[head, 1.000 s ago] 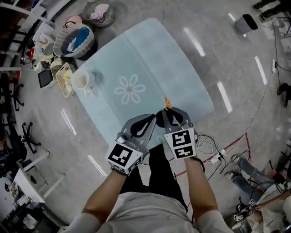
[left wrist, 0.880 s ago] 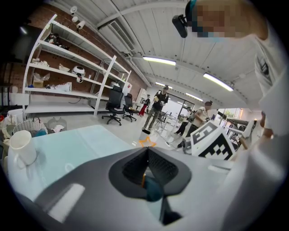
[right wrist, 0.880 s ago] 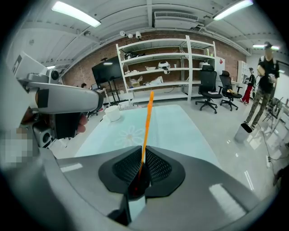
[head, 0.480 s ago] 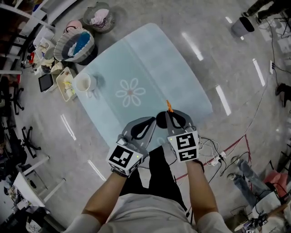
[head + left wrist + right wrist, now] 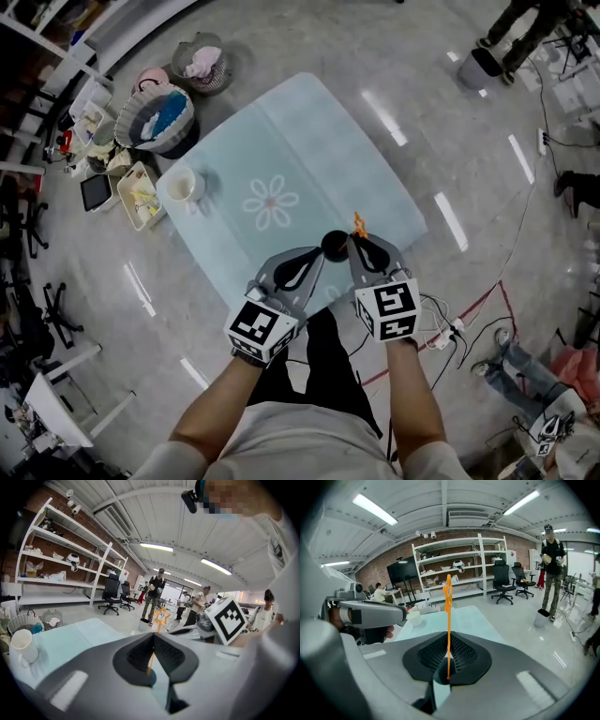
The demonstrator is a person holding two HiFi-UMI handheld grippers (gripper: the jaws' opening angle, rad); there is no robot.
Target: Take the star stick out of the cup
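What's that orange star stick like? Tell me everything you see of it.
The star stick is a thin orange rod, plastic-looking, topped by a small outlined star. It points out past the jaws, well clear of the white cup. The right gripper clamps its lower shaft, which also lies in the closed seam of the left gripper.

Glossy grey floor (image 5: 469, 112), brick wall (image 5: 404, 555), white shelving (image 5: 461, 557), ceiling strip lights (image 5: 375, 509).

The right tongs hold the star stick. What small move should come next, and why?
Probably lower the right tongs to the table and lay the star stick down: it is already out of the cup, clamped upright by the near edge.
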